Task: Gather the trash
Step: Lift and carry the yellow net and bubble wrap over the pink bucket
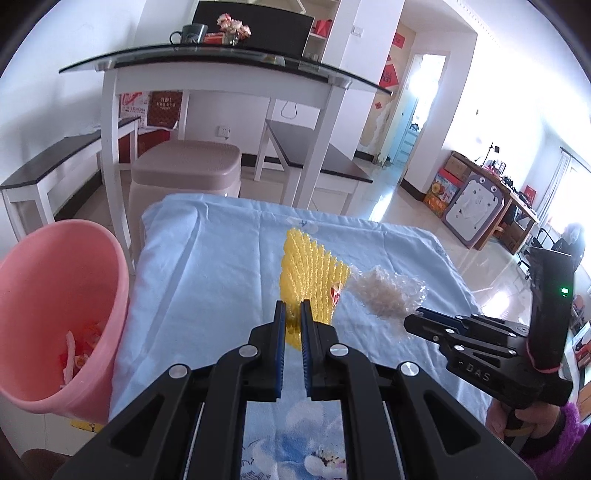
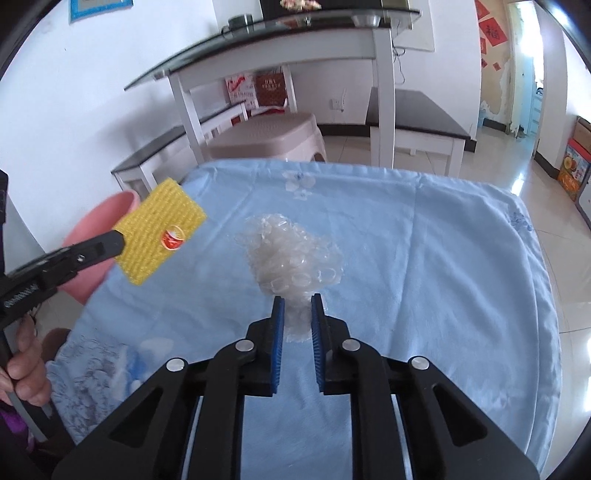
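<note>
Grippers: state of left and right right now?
Left gripper: closed on the yellow foam net, lifted off the table.
Right gripper: closed on the bubble wrap.

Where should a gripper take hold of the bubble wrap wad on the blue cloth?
Probably at its narrow near end: the bubble wrap tapers toward the right gripper, whose jaws already pinch that tail. Come low from the near side; the far part bulges wide.

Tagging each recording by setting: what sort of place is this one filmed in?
Most likely a home living or dining room. A table under a light blue floral cloth stands on glossy floor tiles, behind it a white glass-topped side table with a dark mug and flowers, plus a pink plastic stool.
</note>
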